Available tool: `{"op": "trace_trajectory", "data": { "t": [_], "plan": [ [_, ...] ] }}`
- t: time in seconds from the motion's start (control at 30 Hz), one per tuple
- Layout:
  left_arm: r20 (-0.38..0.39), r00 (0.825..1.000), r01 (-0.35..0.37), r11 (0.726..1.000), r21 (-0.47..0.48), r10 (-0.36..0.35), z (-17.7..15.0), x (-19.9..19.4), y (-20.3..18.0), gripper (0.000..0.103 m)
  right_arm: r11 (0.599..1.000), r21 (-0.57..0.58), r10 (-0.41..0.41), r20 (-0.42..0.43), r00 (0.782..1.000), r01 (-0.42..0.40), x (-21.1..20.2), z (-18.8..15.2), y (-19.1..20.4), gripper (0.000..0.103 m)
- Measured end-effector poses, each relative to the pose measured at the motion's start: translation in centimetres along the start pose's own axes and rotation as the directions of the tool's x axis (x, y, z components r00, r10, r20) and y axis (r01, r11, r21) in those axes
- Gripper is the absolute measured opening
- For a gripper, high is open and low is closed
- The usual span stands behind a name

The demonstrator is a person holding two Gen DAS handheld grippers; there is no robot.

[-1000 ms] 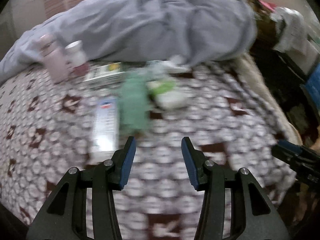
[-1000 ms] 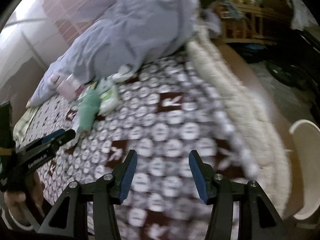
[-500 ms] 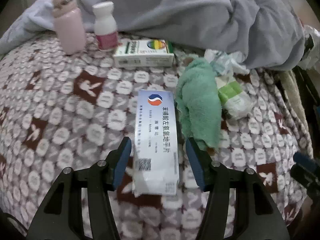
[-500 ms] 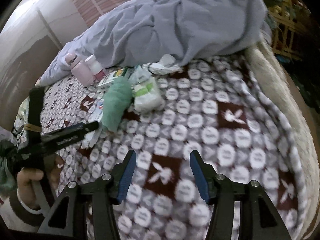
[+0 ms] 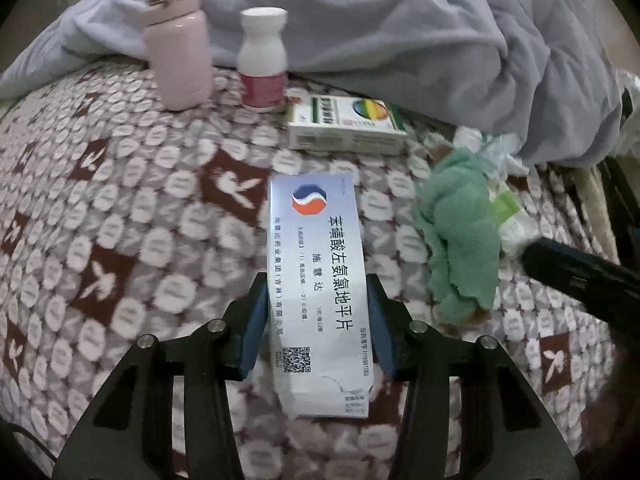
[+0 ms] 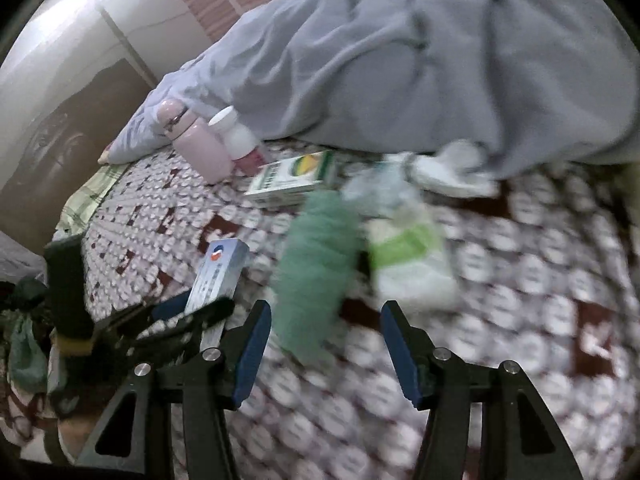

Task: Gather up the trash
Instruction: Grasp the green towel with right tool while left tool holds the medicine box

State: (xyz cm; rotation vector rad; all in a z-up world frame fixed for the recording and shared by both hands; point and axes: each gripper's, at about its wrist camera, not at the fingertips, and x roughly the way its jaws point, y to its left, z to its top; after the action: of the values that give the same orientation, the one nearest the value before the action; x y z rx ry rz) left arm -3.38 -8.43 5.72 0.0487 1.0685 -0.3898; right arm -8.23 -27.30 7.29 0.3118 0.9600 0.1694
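Note:
A long white-blue medicine box (image 5: 318, 280) lies on the patterned bedspread (image 5: 120, 220). My left gripper (image 5: 316, 312) straddles it, open, with a blue pad close on each side. The box also shows in the right wrist view (image 6: 218, 276), between the left gripper's fingers (image 6: 208, 312). My right gripper (image 6: 326, 344) is open and empty, just in front of a crumpled green cloth (image 6: 316, 256) and a white-green tissue pack (image 6: 412, 256). The cloth (image 5: 460, 232) and pack (image 5: 512, 216) lie right of the box.
A pink flask (image 5: 178, 44), a white bottle with a pink label (image 5: 262, 60) and a green-white medicine box (image 5: 346, 124) stand at the back. A grey duvet (image 5: 400, 32) is heaped behind them. Crumpled white paper (image 6: 456, 172) lies by the duvet. The right gripper's finger (image 5: 580, 276) enters at right.
My left gripper has moved forward and down until its pads flank the long box. My right gripper has moved closer to the green cloth and the tissue pack.

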Motion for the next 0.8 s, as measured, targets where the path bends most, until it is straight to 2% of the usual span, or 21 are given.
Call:
{"op": "trace_trajectory", "data": {
  "t": [0.23, 0.27, 0.37, 0.57, 0.8],
  "plan": [
    [0.03, 1.0, -0.002, 1.0, 0.012, 0.002, -0.5, -1.3, 0.0, 0.045, 0.999, -0.014, -0.048, -0.05, 0.998, 0.048, 6.1, 1.3, 1.6, 0.055],
    [0.03, 1.0, -0.002, 1.0, 0.012, 0.001, -0.5, -1.2, -0.1, 0.045, 0.998, -0.018, -0.056, -0.036, 0.998, 0.055, 6.1, 1.1, 1.6, 0.05],
    [0.031, 0.999, 0.014, 1.0, -0.001, -0.014, -0.4, -1.4, -0.4, 0.045, 0.999, -0.015, -0.038, -0.007, 0.999, 0.038, 4.9, 0.6, 1.1, 0.039],
    [0.051, 0.997, 0.061, 0.998, 0.004, -0.061, -0.3, -2.8, -2.2, 0.044, 0.999, -0.035, -0.028, 0.036, 0.999, 0.029, 0.0, -1.0, 0.1, 0.036],
    [0.061, 0.997, 0.052, 0.997, 0.054, -0.055, -1.5, -4.3, -5.5, 0.044, 0.998, -0.036, -0.044, 0.075, 0.996, 0.047, -5.5, -4.3, -1.2, 0.036]
  ]
}}
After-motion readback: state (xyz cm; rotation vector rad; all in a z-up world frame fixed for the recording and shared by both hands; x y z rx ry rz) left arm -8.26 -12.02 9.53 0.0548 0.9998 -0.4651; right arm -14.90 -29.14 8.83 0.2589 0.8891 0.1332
